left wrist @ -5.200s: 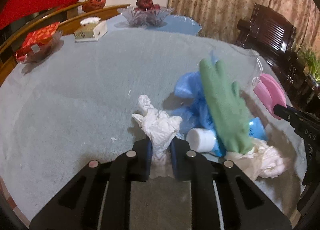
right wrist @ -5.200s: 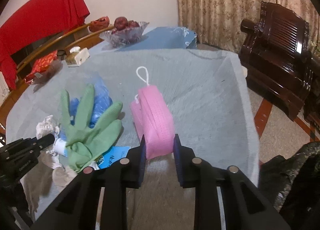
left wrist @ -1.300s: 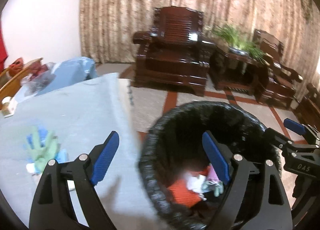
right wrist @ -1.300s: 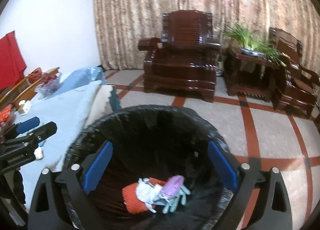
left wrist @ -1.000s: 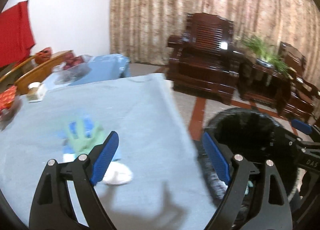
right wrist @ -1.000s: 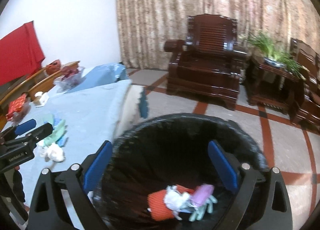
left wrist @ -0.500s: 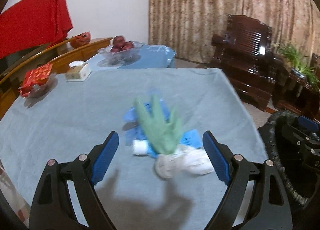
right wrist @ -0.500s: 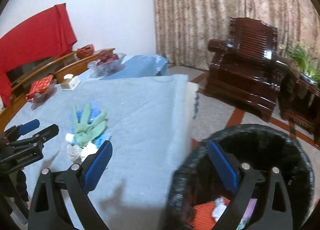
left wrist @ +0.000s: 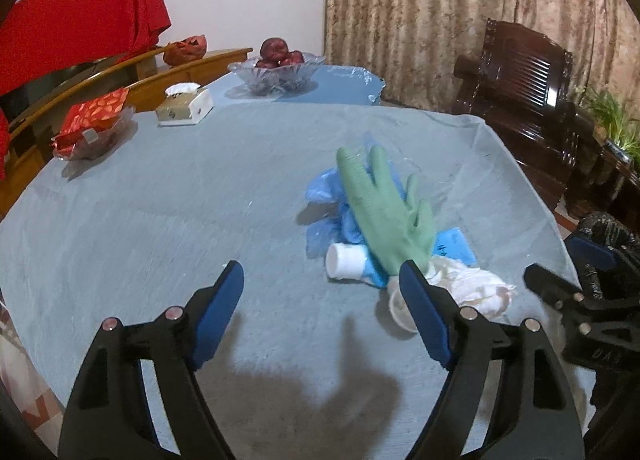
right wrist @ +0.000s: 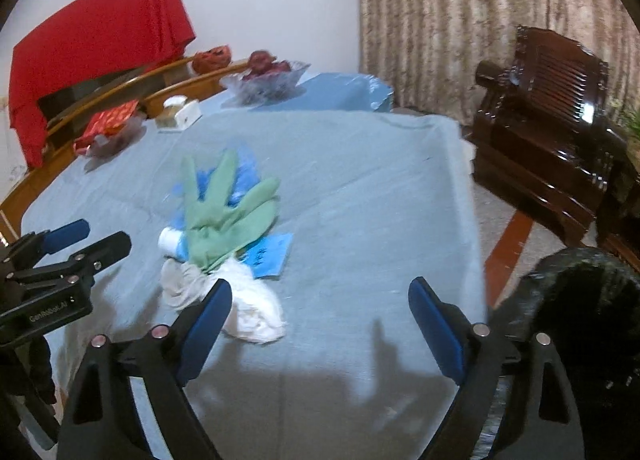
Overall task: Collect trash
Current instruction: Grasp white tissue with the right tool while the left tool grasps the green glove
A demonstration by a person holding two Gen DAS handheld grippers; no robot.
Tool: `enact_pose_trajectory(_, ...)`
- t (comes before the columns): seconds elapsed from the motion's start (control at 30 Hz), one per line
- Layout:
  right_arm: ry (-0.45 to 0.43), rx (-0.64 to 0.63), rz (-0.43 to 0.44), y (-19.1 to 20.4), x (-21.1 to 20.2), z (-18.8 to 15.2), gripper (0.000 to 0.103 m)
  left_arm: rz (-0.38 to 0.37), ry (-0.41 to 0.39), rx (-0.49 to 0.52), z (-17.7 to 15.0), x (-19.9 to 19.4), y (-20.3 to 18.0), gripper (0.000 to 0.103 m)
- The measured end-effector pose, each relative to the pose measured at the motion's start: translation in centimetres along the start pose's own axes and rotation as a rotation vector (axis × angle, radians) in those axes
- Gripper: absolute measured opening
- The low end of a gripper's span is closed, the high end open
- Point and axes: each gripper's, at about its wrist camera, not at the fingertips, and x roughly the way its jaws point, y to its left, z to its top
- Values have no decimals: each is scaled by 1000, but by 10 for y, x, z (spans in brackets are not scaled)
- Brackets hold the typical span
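Note:
A trash pile lies on the blue-grey tablecloth (left wrist: 160,220): a green glove (left wrist: 384,212) over a crumpled blue plastic bag (left wrist: 324,196), a white bottle (left wrist: 346,260), a blue paper packet (left wrist: 454,244) and crumpled white tissue (left wrist: 468,288). My left gripper (left wrist: 320,274) hovers just short of the bottle, its jaws closing with nothing gripped. In the right wrist view the glove (right wrist: 224,216) and tissue (right wrist: 252,308) sit ahead-left of my right gripper (right wrist: 320,289), whose jaws are closing over bare cloth. The black-lined bin (right wrist: 580,320) stands beside the table at the right.
At the far side stand a glass fruit bowl (left wrist: 276,68), a tissue box (left wrist: 184,104) and a dish of red packets (left wrist: 92,124). A dark wooden armchair (right wrist: 552,132) is beyond the table's right edge. A red cloth (right wrist: 100,44) hangs at the back left.
Both views have swung from the bin back over the table, and the trash pile now sits closer. Both pairs of jaws have narrowed slightly.

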Motion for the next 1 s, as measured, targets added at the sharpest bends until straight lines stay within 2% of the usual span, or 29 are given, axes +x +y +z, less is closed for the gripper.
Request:
enact_pose_trajectory(0.17, 31, -34, 45, 18, 12, -2, 86, 9, 12, -14, -3, 6, 9, 77)
enact_pose_trajectory(0.43, 73, -53, 68, 31, 30, -3, 79, 14, 19, -20, -6, 9, 13, 77)
enact_pose_trajectory(0.53, 102, -59, 82, 33, 37, -7, 68, 13, 24, -23, -6, 10, 13, 77)
enact_pose_trajectory(0.6, 120, -58, 99, 34, 40, -10, 53, 12, 26, -22, -6, 11, 12, 77)
enact_pose_trajectory(0.7, 136, -73, 131, 37, 41, -13, 40, 8, 27, -20, -6, 11, 10, 77)
enact_pose_trajectory(0.8, 129, -74, 146, 35, 37, -13, 32, 4, 28, -18, -6, 11, 9, 77)
enact_pose_trajectory(1.0, 111, -52, 161, 25, 26, -10, 28, -4, 24, -7, -4, 9, 2, 77)
